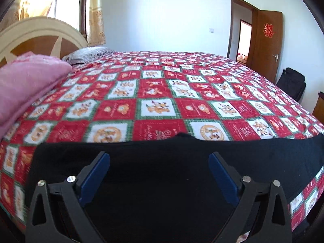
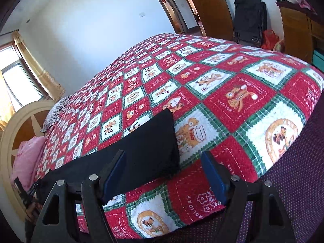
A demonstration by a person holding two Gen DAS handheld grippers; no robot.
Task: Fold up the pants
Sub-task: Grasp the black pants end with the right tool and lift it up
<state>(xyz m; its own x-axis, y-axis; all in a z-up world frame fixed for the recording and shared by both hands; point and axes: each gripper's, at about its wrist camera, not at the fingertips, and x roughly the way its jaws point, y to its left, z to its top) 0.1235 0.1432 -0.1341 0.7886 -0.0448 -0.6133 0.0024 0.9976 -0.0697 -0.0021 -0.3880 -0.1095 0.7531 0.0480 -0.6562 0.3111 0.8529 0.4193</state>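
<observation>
The black pants lie flat along the near edge of the bed on a red, white and green patterned quilt. My left gripper is open and empty, hovering over the middle of the pants. In the right wrist view the pants stretch from lower left to a squared end near the middle. My right gripper is open and empty, straddling the pants' near right end, its left finger over the fabric.
A pink blanket and a grey pillow lie by the cream headboard. A black suitcase and a wooden door stand past the bed's far corner. A purple dotted bed skirt hangs below the quilt.
</observation>
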